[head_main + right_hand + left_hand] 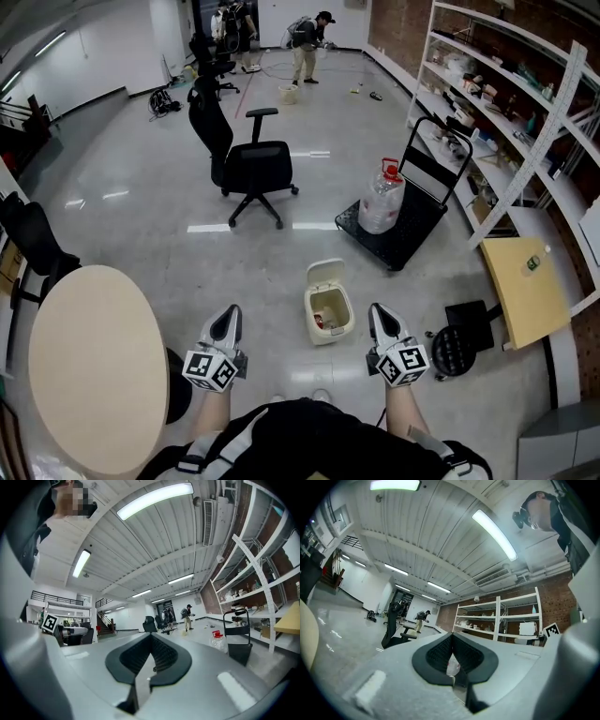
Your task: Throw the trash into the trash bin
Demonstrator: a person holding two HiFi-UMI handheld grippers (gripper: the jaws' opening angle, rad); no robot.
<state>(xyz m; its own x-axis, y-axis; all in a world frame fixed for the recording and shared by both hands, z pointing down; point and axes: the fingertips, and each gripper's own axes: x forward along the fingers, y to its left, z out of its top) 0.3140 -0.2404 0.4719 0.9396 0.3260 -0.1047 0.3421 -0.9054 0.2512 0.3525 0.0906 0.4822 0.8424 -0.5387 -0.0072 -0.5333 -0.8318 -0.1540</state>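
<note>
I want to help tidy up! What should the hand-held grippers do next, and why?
Probably look for more trash: the left hand-held gripper and right hand-held gripper are both shut and empty, and the open trash bin already holds something red.

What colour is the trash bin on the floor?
The trash bin is cream, with its lid flipped open. It shows best in the head view.

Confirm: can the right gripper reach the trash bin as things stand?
Probably yes. The trash bin sits lid-up on the floor beside the right gripper, with nothing between them. Its jaws are shut, seemingly empty.
</note>
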